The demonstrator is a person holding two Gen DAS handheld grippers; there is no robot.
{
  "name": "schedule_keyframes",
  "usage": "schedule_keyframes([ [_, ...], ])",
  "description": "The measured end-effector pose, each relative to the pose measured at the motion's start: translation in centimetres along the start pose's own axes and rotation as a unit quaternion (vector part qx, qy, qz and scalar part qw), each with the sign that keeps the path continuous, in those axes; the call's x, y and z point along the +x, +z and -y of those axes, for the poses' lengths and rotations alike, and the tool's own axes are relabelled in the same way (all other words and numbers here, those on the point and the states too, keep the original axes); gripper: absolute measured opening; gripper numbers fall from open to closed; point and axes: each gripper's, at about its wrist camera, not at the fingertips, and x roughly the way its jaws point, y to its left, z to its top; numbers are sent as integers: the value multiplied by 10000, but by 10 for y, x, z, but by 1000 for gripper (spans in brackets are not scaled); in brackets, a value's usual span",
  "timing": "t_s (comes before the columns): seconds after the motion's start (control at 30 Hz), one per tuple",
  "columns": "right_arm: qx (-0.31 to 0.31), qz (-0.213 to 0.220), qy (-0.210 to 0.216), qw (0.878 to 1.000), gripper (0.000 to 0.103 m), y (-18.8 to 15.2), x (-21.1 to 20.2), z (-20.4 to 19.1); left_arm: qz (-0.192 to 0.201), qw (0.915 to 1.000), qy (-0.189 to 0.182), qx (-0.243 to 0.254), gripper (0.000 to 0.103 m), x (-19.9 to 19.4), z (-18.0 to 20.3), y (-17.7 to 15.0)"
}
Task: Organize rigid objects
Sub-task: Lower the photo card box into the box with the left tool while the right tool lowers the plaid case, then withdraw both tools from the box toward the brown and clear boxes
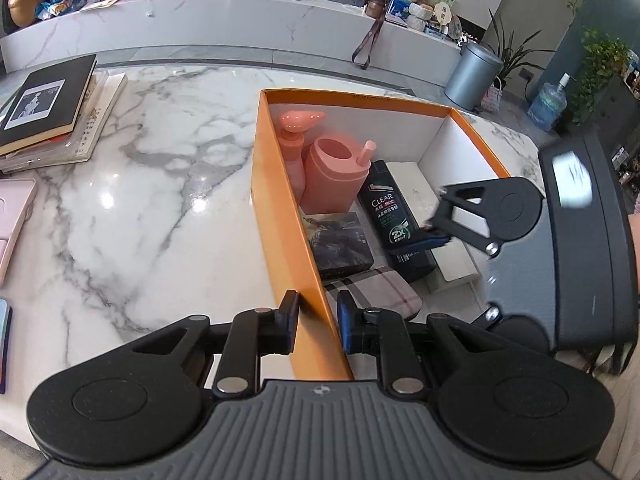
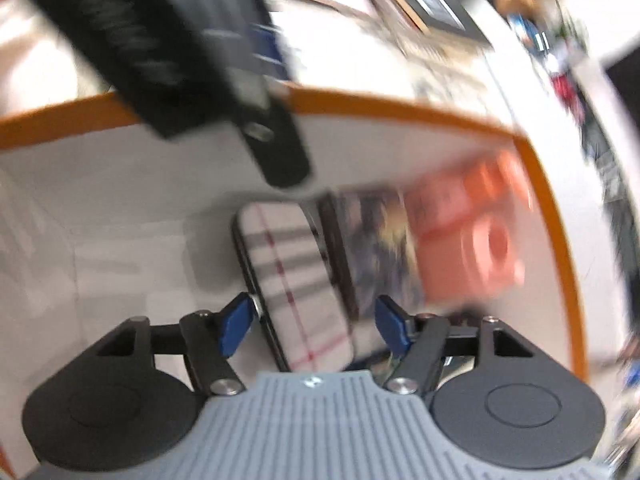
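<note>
An orange box [image 1: 280, 200] with white inner walls stands on the marble table. Inside lie a pink pump bottle [image 1: 294, 140], a pink holder [image 1: 334, 176], a black CLEAR shampoo bottle [image 1: 394, 216], a dark printed box [image 1: 342, 244], a plaid case [image 1: 380, 288] and a flat white box [image 1: 416, 188]. My left gripper [image 1: 318, 326] straddles the box's near wall, its jaws a little apart on either side of it. My right gripper [image 2: 312, 326] is open over the plaid case [image 2: 296, 280] inside the box; it also shows in the left wrist view [image 1: 436, 216] above the shampoo bottle.
A stack of books [image 1: 52, 112] lies at the table's far left. A pink tray [image 1: 12, 220] and a phone-like object [image 1: 4, 344] sit at the left edge. A grey bin [image 1: 474, 76] and a water jug [image 1: 548, 106] stand on the floor beyond.
</note>
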Motion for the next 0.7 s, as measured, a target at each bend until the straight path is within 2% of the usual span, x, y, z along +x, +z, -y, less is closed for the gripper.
schedule_keyframes([
  [0.07, 455, -112, 204, 9987, 74, -4, -2, 11, 1, 10000, 7, 28, 23, 0, 0, 0],
  [0.17, 962, -248, 289, 9946, 74, -8, -1, 22, -7, 10000, 17, 41, 23, 0, 1, 0],
  [0.23, 1184, -195, 371, 9921, 74, -7, -3, 25, -2, 10000, 29, 60, 23, 0, 2, -1],
  [0.33, 1524, -287, 726, 9852, 74, -2, -1, 26, 5, 10000, 43, 87, 23, 0, 3, -1],
  [0.37, 1542, -309, 679, 9852, 74, -10, -4, 14, 6, 9999, 42, 96, 23, 0, 3, -1],
  [0.43, 1538, -373, 405, 9866, 70, -8, -2, 9, 5, 9999, 33, 110, 23, 0, 3, -1],
  [0.5, 1754, -358, 346, 9832, 70, -7, -2, 10, 4, 9999, 30, 131, 23, 0, 3, -1],
  [0.7, 2774, -202, 396, 9597, 64, -10, -7, 26, 8, 9998, 53, 172, 23, 0, 5, -2],
])
